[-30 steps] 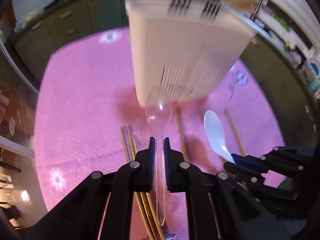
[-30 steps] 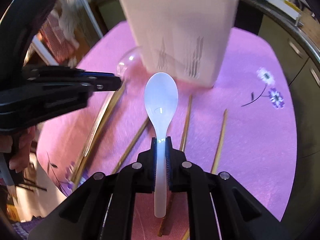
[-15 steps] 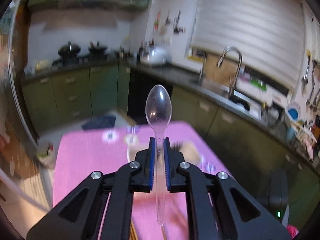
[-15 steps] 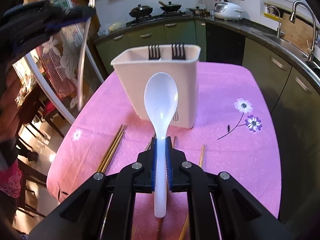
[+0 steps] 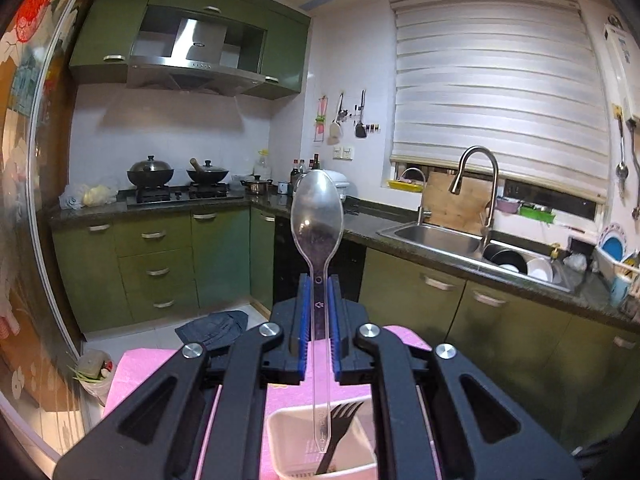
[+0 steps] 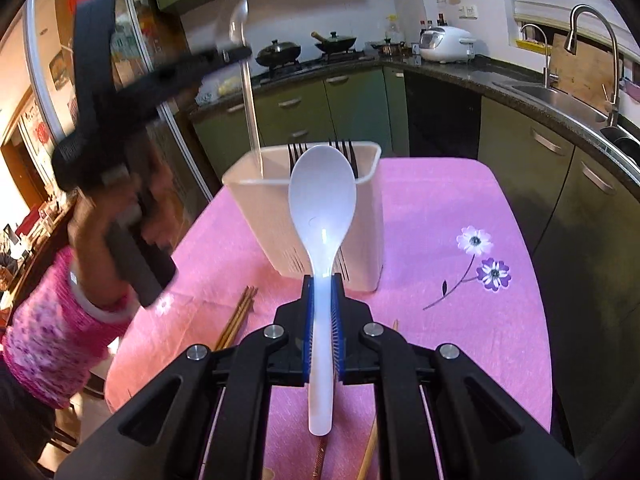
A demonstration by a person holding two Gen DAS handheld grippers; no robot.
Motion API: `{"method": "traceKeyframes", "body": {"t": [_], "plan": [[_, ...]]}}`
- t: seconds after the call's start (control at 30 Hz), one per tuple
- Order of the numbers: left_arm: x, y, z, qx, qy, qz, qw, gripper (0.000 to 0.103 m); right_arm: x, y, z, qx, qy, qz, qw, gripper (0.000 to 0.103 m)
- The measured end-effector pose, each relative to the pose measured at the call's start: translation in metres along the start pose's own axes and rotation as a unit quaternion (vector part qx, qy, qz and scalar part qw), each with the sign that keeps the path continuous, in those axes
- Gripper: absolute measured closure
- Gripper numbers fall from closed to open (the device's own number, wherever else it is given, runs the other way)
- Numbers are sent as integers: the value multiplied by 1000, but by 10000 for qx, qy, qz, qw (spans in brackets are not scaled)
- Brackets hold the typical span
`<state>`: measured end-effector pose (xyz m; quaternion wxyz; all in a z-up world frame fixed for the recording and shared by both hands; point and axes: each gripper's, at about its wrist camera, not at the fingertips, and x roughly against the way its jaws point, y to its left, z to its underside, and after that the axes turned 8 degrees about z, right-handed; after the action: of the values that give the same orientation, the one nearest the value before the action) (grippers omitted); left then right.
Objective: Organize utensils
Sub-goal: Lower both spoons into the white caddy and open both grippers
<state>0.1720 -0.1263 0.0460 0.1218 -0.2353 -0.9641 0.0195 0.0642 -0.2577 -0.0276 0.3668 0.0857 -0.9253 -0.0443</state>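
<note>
The right gripper point(image 6: 321, 312) is clamping a white spoon point(image 6: 322, 216) by its handle, bowl pointing up. Beyond it a white holder point(image 6: 256, 200) is standing on the pink tablecloth point(image 6: 460, 340) with black forks point(image 6: 340, 147) poking out. The left gripper point(image 6: 236, 53) is holding a clear spoon point(image 6: 250, 100) upright, its handle tip dipping into the holder. Chopsticks point(image 6: 236, 320) are lying on the cloth.

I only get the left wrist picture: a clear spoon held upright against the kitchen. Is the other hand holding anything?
Observer: Yes, the right hand-held gripper is shut on a white spoon.
Operator: Is any cutlery lying on the table?
Observer: Wooden chopsticks lie on the pink tablecloth, in front of the white holder.
Operator: What's stored in it?
Observer: Two black forks stand at its back wall.
</note>
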Motion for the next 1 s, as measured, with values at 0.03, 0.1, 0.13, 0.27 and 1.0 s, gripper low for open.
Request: {"method": "traceKeyframes", "body": {"t": [0.03, 0.1, 0.13, 0.27, 1.0], "plan": [[0, 0, 5, -6, 36, 8, 10000, 95, 2, 0, -2, -16, -60, -19, 10000, 94], [0, 0, 16, -26, 138, 24, 9999, 95, 7, -1, -10, -51, -182, -56, 9998, 94], [0, -1, 21, -48, 187, 31, 9998, 95, 9, -1, -14, -78, -251, -73, 9996, 94], [-1, -6, 40, -224, 402, 62, 9989, 95, 16, -1, -37, -180, -571, -110, 9981, 94], [14, 7, 60, -198, 674, 199, 9973, 80, -51, -4, -139, -556, -1801, 505, 9808, 94]]}}
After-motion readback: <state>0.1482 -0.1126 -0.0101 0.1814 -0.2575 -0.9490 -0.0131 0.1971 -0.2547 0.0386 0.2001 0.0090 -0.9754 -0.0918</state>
